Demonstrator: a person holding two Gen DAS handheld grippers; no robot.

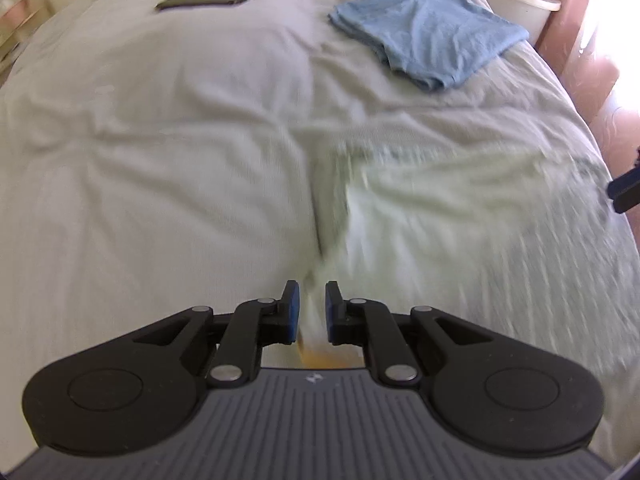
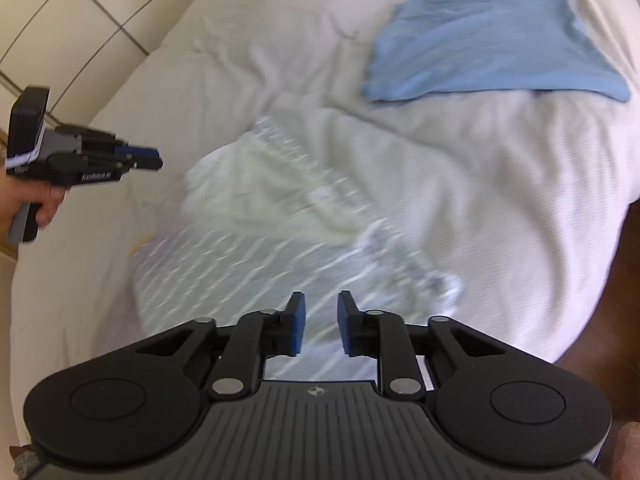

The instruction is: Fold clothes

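Shirt w/ pale stripes (image 2: pixel 280 216) lies blurry mid bed (image 2: pixel 500 200), near folded blue tee (image 2: pixel 492 44). Left hand-held gripper (image 1: pixel 311 316) nearly clenched, maybe pinching cloth, can't tell. Right hand-held gripper (image 2: pixel 321 326) released, empty. Best go slow, pull edges flat.

soft rumpled white cloth covers the bed (image 1: pixel 140 120), the folded blue shirt (image 1: pixel 432 28) looks like matt cotton, the tongs (image 2: pixel 322 328) matt black plastic.

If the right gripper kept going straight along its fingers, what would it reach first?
Most likely the pale striped garment lying blurred on the bed, directly ahead of the right gripper; its jaws stand apart with nothing between them. Depth is unclear.
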